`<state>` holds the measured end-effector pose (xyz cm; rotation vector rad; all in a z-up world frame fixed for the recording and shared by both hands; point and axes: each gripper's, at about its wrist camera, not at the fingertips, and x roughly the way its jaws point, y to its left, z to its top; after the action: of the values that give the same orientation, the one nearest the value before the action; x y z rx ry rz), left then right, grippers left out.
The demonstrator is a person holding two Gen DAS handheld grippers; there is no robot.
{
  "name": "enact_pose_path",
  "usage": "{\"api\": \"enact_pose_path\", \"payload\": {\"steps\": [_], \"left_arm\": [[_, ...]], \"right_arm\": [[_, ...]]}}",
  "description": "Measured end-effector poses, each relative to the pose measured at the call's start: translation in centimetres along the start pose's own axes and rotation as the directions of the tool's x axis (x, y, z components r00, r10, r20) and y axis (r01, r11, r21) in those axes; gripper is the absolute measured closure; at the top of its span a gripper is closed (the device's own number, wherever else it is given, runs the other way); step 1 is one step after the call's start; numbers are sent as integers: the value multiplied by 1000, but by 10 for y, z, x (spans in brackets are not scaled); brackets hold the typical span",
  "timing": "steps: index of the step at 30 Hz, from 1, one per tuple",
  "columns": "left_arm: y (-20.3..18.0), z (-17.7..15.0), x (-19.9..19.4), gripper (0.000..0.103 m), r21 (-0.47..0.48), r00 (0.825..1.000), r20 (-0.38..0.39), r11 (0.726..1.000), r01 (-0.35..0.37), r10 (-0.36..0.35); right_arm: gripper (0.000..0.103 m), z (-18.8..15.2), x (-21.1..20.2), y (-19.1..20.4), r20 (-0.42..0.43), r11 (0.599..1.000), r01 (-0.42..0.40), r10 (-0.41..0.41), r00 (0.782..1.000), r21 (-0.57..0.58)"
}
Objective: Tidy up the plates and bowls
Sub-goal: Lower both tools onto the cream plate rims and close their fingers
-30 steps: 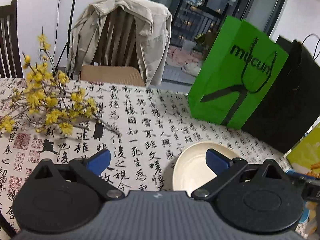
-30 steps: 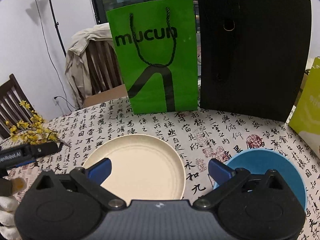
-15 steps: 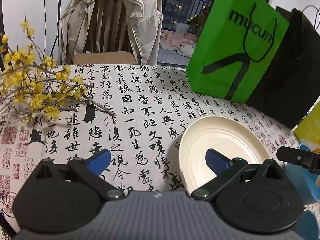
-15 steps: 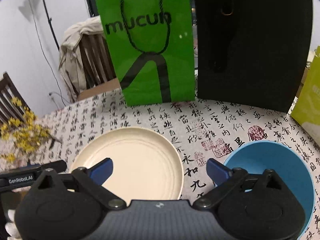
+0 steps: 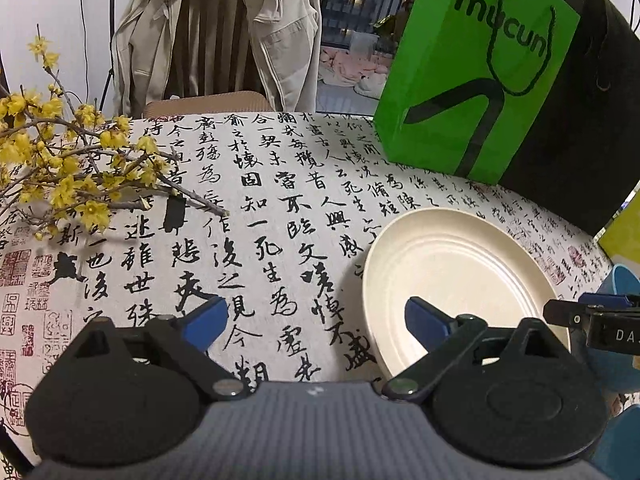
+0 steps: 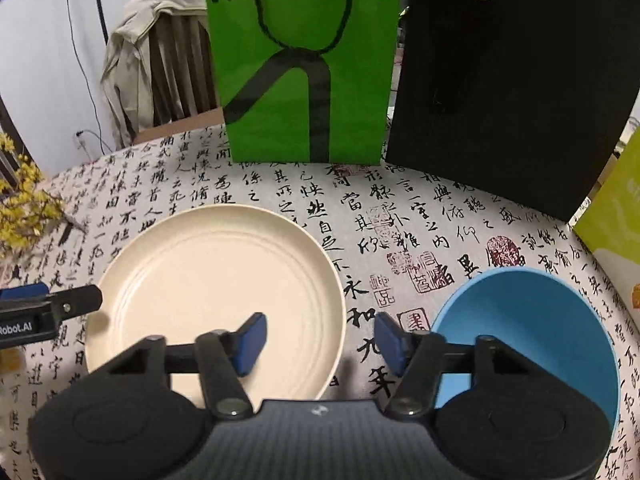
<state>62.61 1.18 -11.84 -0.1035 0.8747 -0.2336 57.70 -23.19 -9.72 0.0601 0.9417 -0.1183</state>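
While the round cream plate (image 6: 216, 280) and the deep blue bowl (image 6: 532, 332) sit side by side, apart, on the calligraphy-print table (image 6: 400, 216), both look rigid, light and smooth, so a rim pinch suits best. The right claw (image 6: 318, 342), empty, has just been closing over the plate's near rim. The left claw (image 5: 314, 322) stands wide, narrowing slightly, holding nothing.

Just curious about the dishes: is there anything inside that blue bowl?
The blue bowl looks empty: only its plain blue inside shows. The right gripper covers the bowl's near part, so that part cannot be checked.
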Motion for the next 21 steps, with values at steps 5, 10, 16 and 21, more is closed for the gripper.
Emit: {"api": "enact_pose_path", "payload": {"steps": [5,10,16,21], "left_arm": [[-1,0,0,21,7,1000,-3,1000,9,-9],[-1,-2,2,30,-3,999,-23,999,33,-33],[-3,-3,5,43,-6,998,-37,999,48,-48],[-2,-4,8,49,-12,998,-47,999,52,-52]], "right_arm": [[63,1,4,6,-11,999,21,-22,1000,-37],[73,2,11,9,-39,998,34,-36,999,-51],[74,3,17,14,-51,995,62,-66,997,-72],[78,4,18,16,-50,994,71,-75,996,-87]]}}
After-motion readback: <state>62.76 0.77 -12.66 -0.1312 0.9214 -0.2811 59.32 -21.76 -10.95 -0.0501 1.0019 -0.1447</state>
